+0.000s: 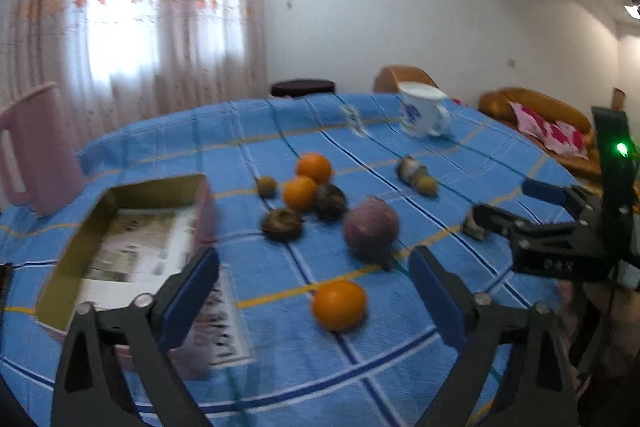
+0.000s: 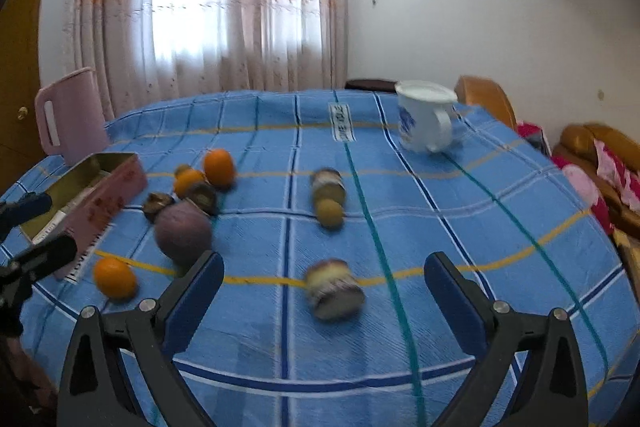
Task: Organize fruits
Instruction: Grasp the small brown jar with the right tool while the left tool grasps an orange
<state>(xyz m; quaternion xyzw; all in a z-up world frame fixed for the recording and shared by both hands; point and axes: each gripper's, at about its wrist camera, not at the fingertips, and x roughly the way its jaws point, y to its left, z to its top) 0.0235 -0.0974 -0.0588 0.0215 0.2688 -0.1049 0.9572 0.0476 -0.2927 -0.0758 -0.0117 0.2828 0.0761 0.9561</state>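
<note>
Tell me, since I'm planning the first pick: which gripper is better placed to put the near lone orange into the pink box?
Left. The left gripper, open, frames the orange, and the pink box lies beside it. The right gripper, open, faces a dark cut fruit instead.

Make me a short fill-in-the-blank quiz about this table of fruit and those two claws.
1. The open box holds ____ fruit.
2. The number of oranges on the cloth is ____.
3. The left claw and the right claw both stand ____.
4. The white mug stands at the table's ____ edge.

Missing: no; three; open; far
</note>
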